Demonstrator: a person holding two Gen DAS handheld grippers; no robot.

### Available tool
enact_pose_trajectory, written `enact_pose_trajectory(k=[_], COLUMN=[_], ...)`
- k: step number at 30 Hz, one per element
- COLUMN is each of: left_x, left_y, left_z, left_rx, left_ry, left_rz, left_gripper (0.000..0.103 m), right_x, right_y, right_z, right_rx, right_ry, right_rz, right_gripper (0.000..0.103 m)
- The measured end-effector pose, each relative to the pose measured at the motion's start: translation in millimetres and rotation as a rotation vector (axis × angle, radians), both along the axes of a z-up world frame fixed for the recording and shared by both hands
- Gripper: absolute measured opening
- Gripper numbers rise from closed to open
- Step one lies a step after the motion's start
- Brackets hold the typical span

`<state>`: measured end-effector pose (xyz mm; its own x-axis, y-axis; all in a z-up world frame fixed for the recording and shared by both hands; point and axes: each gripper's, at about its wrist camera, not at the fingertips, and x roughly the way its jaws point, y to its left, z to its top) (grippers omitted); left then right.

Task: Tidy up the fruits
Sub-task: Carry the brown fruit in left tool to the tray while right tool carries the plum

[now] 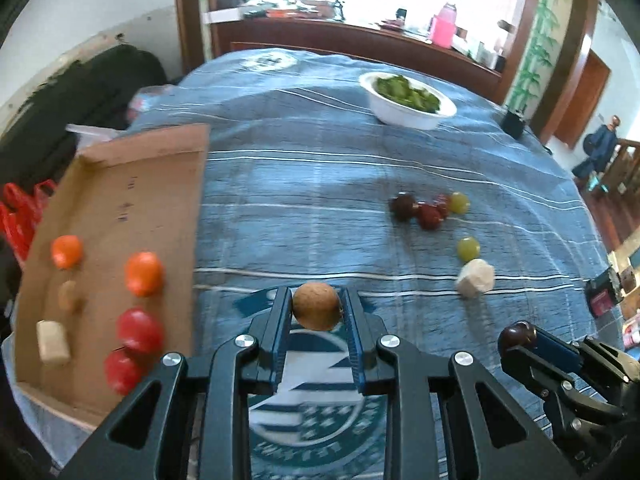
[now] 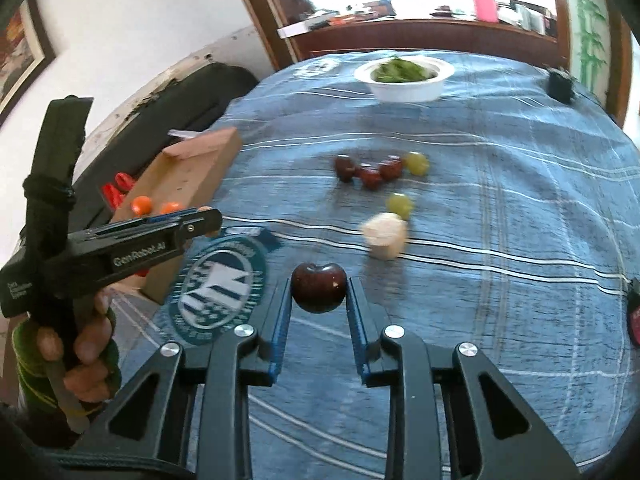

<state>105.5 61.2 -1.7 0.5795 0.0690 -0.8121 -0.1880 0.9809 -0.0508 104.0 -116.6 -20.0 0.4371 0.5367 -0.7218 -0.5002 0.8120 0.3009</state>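
Fruits mostly small, round, light, bruise easy, so pinch across widest part, gentle.

Left wrist view: left gripper point(image 1: 316, 306) closed on brown fruit point(image 1: 316, 306), above cloth point(image 1: 300, 184) beside tray point(image 1: 108, 196). Tray holds two oranges, two tomatoes, one tan ball, one pale block.

Right wrist view: right gripper point(image 2: 319, 288) clamped on cherry point(image 2: 319, 288), glossy, probably slippery. Loose on cloth: three dark fruits, two grapes, one white chunk.

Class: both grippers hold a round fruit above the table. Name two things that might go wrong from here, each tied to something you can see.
1. The brown fruit sits at the very tips of the left gripper; it may slip and roll before reaching the cardboard tray.
2. The dark cherry is likewise pinched only at the tips of the right gripper, so squeezing harder might bruise it or pop it out.
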Motion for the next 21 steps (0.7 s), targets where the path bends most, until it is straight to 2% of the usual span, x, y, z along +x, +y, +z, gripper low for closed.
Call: enact_pose_trajectory(k=[4, 12, 21], left_x=[-14.7, -39.7, -52.7], left_y=[17.8, 52.1, 74.6], left_z=[4.2, 15.0, 20.8], left_rx=[0.001, 0.070, 0.094], left_ry=[-0.008, -0.032, -0.052], left_rz=[0.039, 0.127, 0.176], left_gripper=[0.025, 0.025, 0.025], right_x=[-9.3, -22.0, -31.4], right_y=[22.4, 56.6, 85.0], right_z=[7.0, 16.7, 26.6], right_rx=[-0.001, -0.004, 0.002], right_ry=[-0.016, -0.034, -0.054], right_rz=[0.041, 0.093, 0.127], right_gripper=[0.030, 0.030, 0.030])
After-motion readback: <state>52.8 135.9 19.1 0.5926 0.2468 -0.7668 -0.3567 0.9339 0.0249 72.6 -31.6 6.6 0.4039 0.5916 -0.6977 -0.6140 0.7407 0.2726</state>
